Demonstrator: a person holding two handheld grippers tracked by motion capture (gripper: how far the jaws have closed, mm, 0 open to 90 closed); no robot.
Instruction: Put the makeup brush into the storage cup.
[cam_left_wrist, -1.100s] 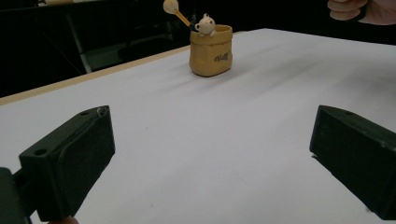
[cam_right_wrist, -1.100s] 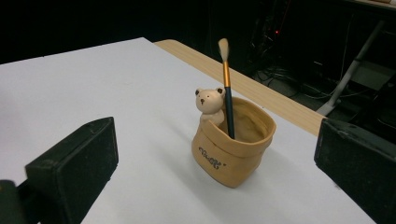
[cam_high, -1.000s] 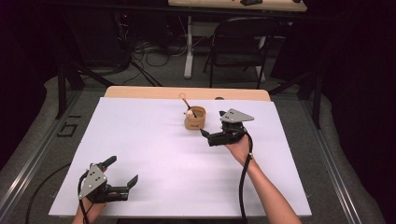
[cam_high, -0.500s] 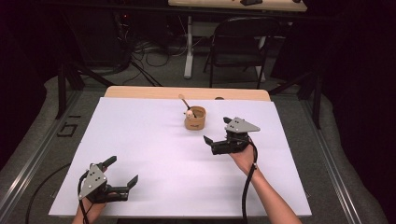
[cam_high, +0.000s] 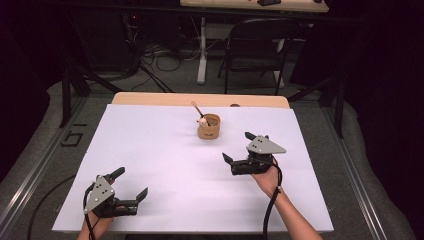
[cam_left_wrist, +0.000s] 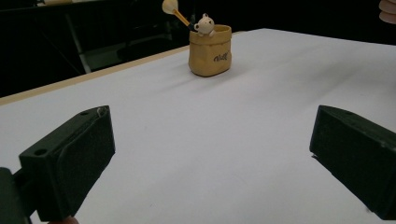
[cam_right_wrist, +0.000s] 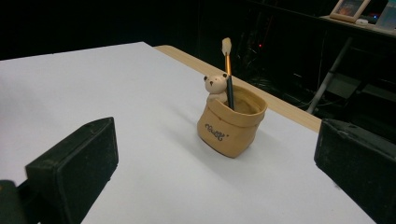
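A small tan sack-shaped pot (cam_high: 209, 127) stands upright at the back middle of the white table top (cam_high: 165, 150). A little bear figure (cam_right_wrist: 215, 86) sits on its rim, and a brush (cam_right_wrist: 228, 70) leans inside with its pale tip up. My right gripper (cam_high: 238, 147) is open and empty, a short way in front of the pot and to its right. The right gripper view looks at the pot (cam_right_wrist: 231, 126) between its wide-apart jaws. Near the front left corner, my left gripper (cam_high: 131, 183) is open and empty, with the pot (cam_left_wrist: 210, 51) far ahead of it.
A bare wooden strip (cam_high: 200, 99) runs along the table's far edge. Behind it stand a dark folding chair (cam_high: 255, 55) and a desk leg among floor cables (cam_high: 150, 65). Part of a hand (cam_left_wrist: 387, 10) shows at the top right of the left gripper view.
My right gripper has drawn back from the pot toward the person's side and slightly right, staying open. The left gripper and the pot have not moved.
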